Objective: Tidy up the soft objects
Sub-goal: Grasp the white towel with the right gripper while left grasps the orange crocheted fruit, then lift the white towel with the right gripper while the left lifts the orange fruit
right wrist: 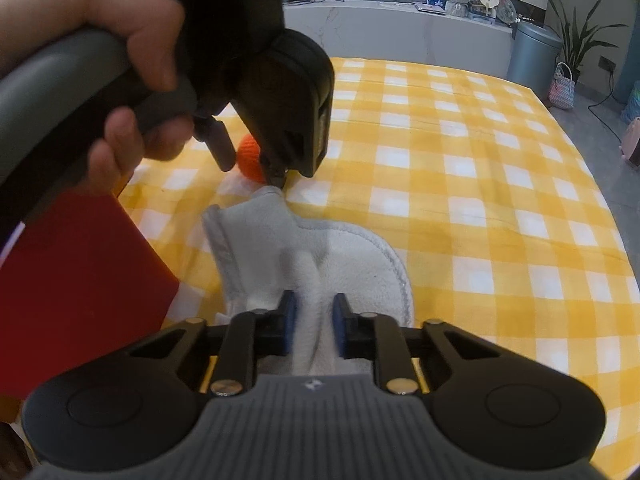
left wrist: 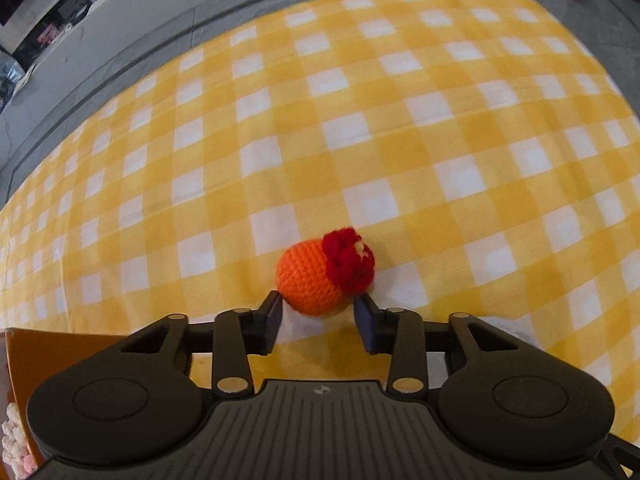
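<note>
Inspection covered two soft items on the yellow checked cloth (left wrist: 360, 100). The crocheted orange ball (left wrist: 310, 280), with a red yarn tuft (left wrist: 350, 258) on one side, lay on the cloth just ahead of the left gripper (left wrist: 319, 312). Its fingertips (left wrist: 272, 308) stood at either flank of the ball's near side, touching or all but touching; a firm clamp could not be confirmed, so the jaws were recorded as narrowed around the ball rather than gripping it.

The right gripper (right wrist: 315, 320) was clenched on a raised fold of the white fleece cloth (right wrist: 360, 260), which lay beside a red box (right wrist: 80, 260).

Handling judgement: both items appeared light, compressible and non-fragile. The ball would likely squash and could roll or squirt forward if pinched near its edge; hold should be taken across its widest part, clear of the loose tuft. The fleece would drape and trail when lifted; a bunched central fold seemed the soundest purchase
</note>
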The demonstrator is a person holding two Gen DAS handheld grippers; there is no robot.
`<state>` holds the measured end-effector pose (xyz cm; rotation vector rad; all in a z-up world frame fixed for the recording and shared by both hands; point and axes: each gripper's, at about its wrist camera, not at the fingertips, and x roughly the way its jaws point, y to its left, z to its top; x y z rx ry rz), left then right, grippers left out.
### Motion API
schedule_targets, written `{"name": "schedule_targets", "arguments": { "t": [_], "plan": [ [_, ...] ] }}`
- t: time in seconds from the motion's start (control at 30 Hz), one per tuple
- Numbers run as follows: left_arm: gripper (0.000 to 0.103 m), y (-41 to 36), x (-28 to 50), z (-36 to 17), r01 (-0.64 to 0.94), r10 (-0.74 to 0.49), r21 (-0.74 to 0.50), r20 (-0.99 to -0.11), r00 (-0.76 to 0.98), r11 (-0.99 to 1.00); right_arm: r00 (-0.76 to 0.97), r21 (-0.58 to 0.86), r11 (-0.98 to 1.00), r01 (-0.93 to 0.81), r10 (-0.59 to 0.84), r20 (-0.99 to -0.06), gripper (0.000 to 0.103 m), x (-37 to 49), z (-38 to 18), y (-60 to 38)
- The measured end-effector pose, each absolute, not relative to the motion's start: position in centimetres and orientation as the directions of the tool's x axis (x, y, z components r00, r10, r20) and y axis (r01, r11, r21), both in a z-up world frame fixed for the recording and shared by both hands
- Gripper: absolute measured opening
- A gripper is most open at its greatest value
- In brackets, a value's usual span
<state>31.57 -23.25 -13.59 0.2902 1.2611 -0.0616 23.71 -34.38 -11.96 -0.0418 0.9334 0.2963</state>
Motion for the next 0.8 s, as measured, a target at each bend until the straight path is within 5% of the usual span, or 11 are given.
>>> {"name": "schedule_targets", "arguments": {
  "t": [0.1, 0.13, 0.17, 0.5, 0.6, 0.67, 0.8],
  "plan": [
    [0.029, -23.3, 31.0, -12.4, 0.219, 0.1, 0.187, -0.929, 0.357, 0.958, 0.568, 0.103, 0.959, -0.264, 0.241, -0.787, 0.008, 23.4, -11.6, -34.8],
    [0.005, -23.6, 30.6, -11.8, 0.239, 0.101, 0.205, -0.918, 0.384, 0.949, 0.574, 0.096, 0.962, -0.256, 0.231, -0.786, 0.008, 23.3, -11.6, -34.9],
    [0.003, -23.9, 30.4, -11.3, 0.254, 0.108, 0.225, -0.909, 0.403, 0.941, 0.577, 0.089, 0.965, -0.245, 0.219, -0.787, 0.008, 23.3, -11.6, -35.1],
    [0.0, -23.0, 29.6, -9.6, 0.282, 0.03, 0.148, -0.923, 0.383, 0.948, 0.602, 0.104, 0.972, -0.208, 0.212, -0.77, 0.007, 22.6, -11.2, -35.9],
    [0.021, -22.7, 30.4, -10.0, 0.266, 0.042, 0.147, -0.931, 0.362, 0.953, 0.602, 0.103, 0.974, -0.204, 0.208, -0.771, 0.007, 22.6, -11.2, -36.1],
    [0.054, -22.1, 31.1, -9.5, 0.268, 0.021, 0.126, -0.932, 0.362, 0.955, 0.602, 0.108, 0.973, -0.203, 0.211, -0.77, 0.007, 22.6, -11.3, -36.1],
    [0.08, -21.1, 32.6, -8.0, 0.25, 0.009, 0.135, -0.894, 0.448, 0.959, 0.6, 0.103, 0.973, -0.205, 0.208, -0.773, 0.007, 22.8, -11.2, -36.0]
  ]
}}
